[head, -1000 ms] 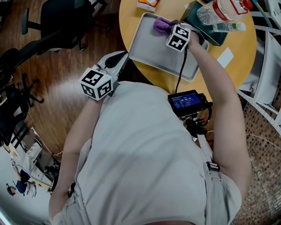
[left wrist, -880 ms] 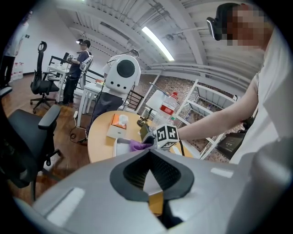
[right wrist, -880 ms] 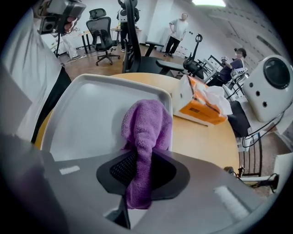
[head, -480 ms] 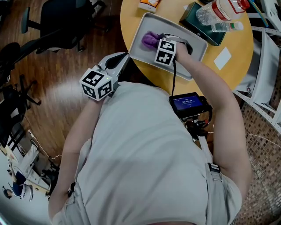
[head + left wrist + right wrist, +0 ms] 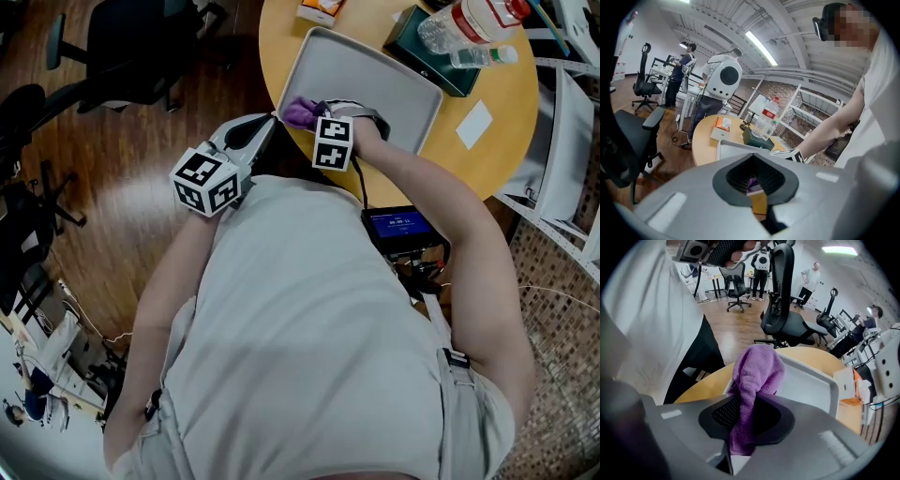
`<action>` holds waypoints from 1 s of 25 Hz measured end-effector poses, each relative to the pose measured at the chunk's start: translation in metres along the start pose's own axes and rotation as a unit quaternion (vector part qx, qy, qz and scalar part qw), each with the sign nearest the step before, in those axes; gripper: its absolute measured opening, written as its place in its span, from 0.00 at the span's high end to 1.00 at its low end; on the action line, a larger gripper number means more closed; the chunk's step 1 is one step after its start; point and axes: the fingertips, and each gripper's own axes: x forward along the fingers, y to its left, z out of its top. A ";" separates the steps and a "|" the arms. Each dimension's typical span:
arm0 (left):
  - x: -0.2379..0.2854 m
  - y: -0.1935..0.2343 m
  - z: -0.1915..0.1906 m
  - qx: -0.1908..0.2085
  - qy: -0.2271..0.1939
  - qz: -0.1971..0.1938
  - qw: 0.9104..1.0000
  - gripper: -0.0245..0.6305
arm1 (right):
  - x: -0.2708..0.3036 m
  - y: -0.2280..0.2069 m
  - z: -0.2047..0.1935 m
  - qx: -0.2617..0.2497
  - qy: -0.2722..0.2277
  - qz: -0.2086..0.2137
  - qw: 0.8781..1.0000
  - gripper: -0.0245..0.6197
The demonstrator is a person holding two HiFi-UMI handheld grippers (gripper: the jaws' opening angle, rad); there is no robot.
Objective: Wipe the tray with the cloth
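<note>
A grey tray point(image 5: 375, 75) lies on the round wooden table point(image 5: 497, 150). My right gripper point(image 5: 309, 114) points steeply down at the tray's near left corner, shut on a purple cloth point(image 5: 300, 112) that rests on the tray. In the right gripper view the cloth point(image 5: 757, 371) runs up from between the jaws of the right gripper point(image 5: 745, 427) onto the tray point(image 5: 811, 385). My left gripper point(image 5: 265, 127) hangs at the table edge just short of that corner, jaws closed on nothing. In the left gripper view, past the left gripper point(image 5: 754, 187), a bit of cloth point(image 5: 753, 183) and the tray rim point(image 5: 736, 146) show.
Beyond the tray stand a dark green box point(image 5: 441, 56), clear bottles point(image 5: 469, 33) and an orange-and-white box point(image 5: 314, 9). A white card point(image 5: 476, 124) lies at the table's right. An office chair point(image 5: 122, 47) stands left; white shelving point(image 5: 572, 141) is right.
My right gripper has dragged the purple cloth across the tray from its far side to its near left corner. The left gripper has stayed where it was.
</note>
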 end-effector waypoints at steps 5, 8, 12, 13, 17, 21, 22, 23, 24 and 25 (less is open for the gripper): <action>-0.004 -0.001 -0.002 -0.002 0.002 0.005 1.000 0.96 | 0.002 -0.008 0.022 -0.028 -0.013 -0.015 0.999 0.85; -0.009 0.003 0.000 -0.003 0.000 0.012 1.000 0.96 | 0.004 -0.010 0.029 -0.040 -0.016 0.002 0.999 0.85; -0.013 0.010 -0.001 -0.007 -0.001 0.022 1.000 0.96 | 0.002 -0.019 0.028 -0.035 -0.032 0.030 0.998 0.85; -0.012 0.010 -0.001 -0.008 0.000 0.023 1.000 0.96 | 0.002 -0.025 0.026 -0.032 -0.032 0.028 0.999 0.85; -0.010 0.012 0.001 -0.012 -0.001 0.026 1.000 0.96 | 0.000 -0.064 0.015 -0.016 -0.025 0.008 1.000 0.85; -0.009 0.022 0.003 -0.021 0.001 0.033 0.999 0.96 | 0.001 -0.114 0.000 0.017 -0.014 -0.007 1.000 0.84; -0.009 0.025 0.003 -0.024 0.001 0.035 0.999 0.96 | 0.002 -0.128 -0.005 0.026 -0.010 -0.013 1.000 0.84; -0.009 0.029 0.003 -0.025 0.001 0.037 0.999 0.96 | 0.001 -0.142 -0.009 0.035 -0.006 -0.021 0.999 0.84; -0.010 0.031 0.003 -0.027 0.001 0.039 0.999 0.96 | 0.000 -0.157 -0.014 0.047 -0.001 -0.031 0.998 0.84; -0.011 0.034 0.003 -0.028 0.001 0.042 0.999 0.96 | -0.002 -0.170 -0.019 0.061 0.003 -0.042 0.997 0.84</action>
